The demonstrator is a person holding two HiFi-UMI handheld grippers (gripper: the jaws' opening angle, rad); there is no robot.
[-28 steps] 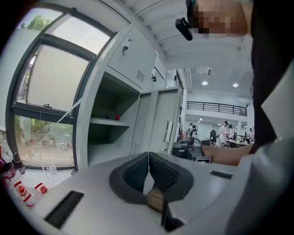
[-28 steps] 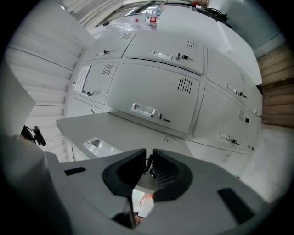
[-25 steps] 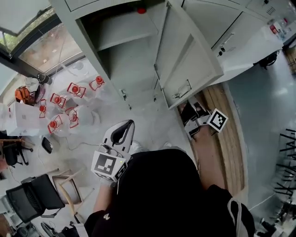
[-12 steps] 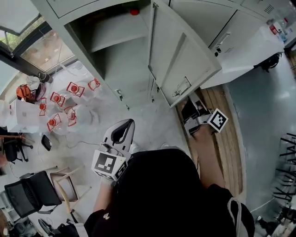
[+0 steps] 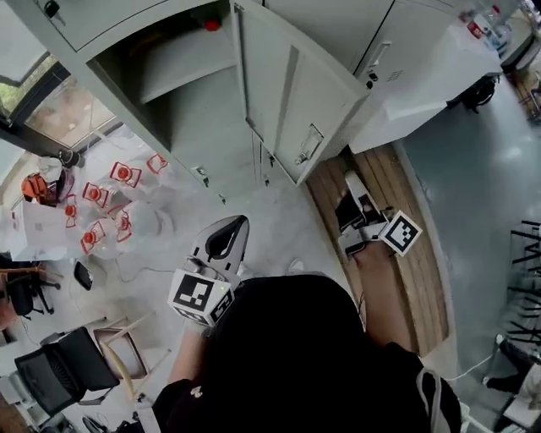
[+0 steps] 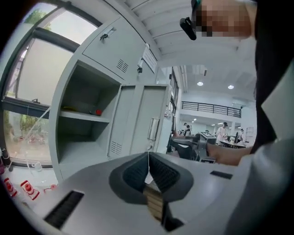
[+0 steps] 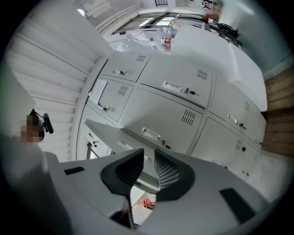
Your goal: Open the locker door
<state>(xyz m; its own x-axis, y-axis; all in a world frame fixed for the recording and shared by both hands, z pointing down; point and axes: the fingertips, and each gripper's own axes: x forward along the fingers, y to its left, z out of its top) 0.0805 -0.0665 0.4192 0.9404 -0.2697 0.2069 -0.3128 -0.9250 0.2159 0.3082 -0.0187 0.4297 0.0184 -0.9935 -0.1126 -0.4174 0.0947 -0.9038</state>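
The grey locker door (image 5: 287,93) stands swung out, and the shelved inside of the locker (image 5: 182,93) shows to its left. Its recessed handle (image 5: 309,144) faces me. My right gripper (image 5: 351,182) hangs below and right of that handle, apart from it, over the wooden strip; its jaws are open with nothing between them (image 7: 149,158). In the right gripper view the door (image 7: 119,133) shows nearly edge-on. My left gripper (image 5: 228,224) is held low in front of me, shut and empty (image 6: 148,160), pointing at the open locker (image 6: 87,124).
Closed lockers (image 5: 397,51) continue to the right of the open one. A small red object (image 5: 211,25) lies on the locker shelf. Clear containers with red caps (image 5: 110,203) sit on the floor at left. Chairs (image 5: 59,372) stand at lower left. A wooden platform (image 5: 406,254) runs along the right.
The door has swung wider toward the left. My right gripper's jaws have parted and it now sits farther from the handle. The left gripper has stayed where it was.
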